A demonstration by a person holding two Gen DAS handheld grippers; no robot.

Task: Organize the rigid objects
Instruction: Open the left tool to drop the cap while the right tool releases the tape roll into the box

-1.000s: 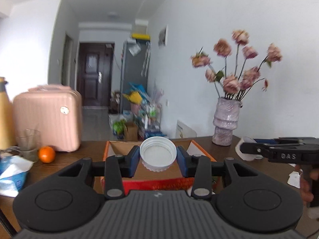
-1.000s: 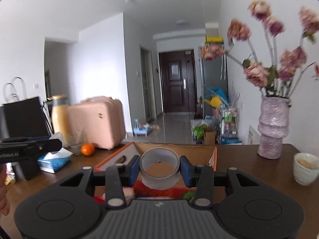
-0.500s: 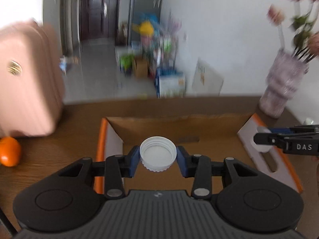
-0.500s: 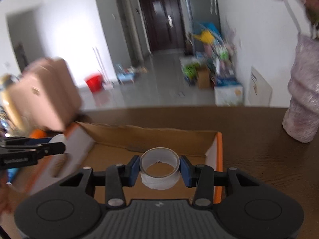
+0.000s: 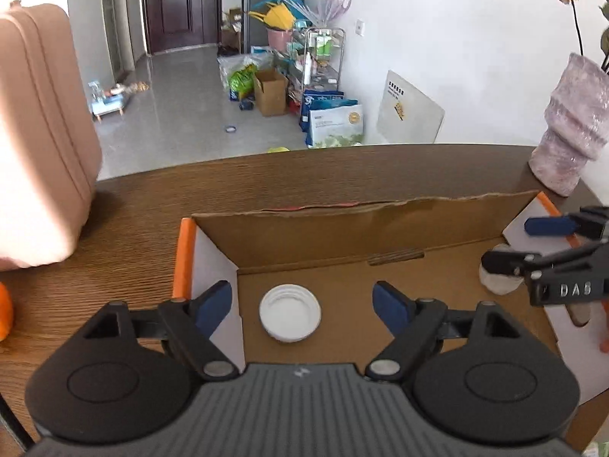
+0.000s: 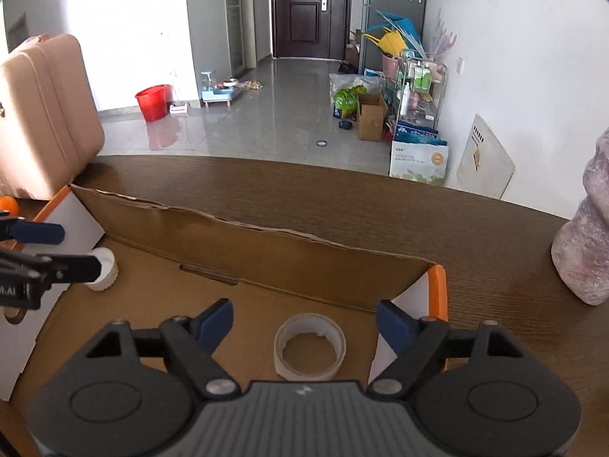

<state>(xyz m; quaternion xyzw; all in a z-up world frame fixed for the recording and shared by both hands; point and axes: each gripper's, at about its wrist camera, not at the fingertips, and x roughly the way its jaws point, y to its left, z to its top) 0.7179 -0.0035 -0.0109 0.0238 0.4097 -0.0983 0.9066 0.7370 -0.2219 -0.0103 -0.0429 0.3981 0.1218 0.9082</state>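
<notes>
A: Two drops done? White cap [image 5: 290,313] and tape roll [image 6: 310,345] lie on the box [image 5: 342,228] floor.

B: Yes. Left gripper [image 5: 302,304] and right gripper [image 6: 304,321] have just spread their jaws, touching nothing. Next, lift clear toward six o'clock.

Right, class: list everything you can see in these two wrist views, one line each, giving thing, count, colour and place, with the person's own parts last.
Cardboard box: one, brown with orange edges, open on the table.
White cap: one, white, on the box floor, left end.
Tape roll: one, clear, on the box floor, right end.
Table: one, dark wood, under the box.
Suitcase: one, pink, on the table's left.
Vase: one, pale lilac, on the table's right.
Orange: one, orange, by the suitcase.
Bucket: one, red, on the floor beyond.
Left claw: black with blue pads, jaws just opened, standing clear around the cap.
Right claw: same colours, jaws just opened, clear of the tape roll.
</notes>
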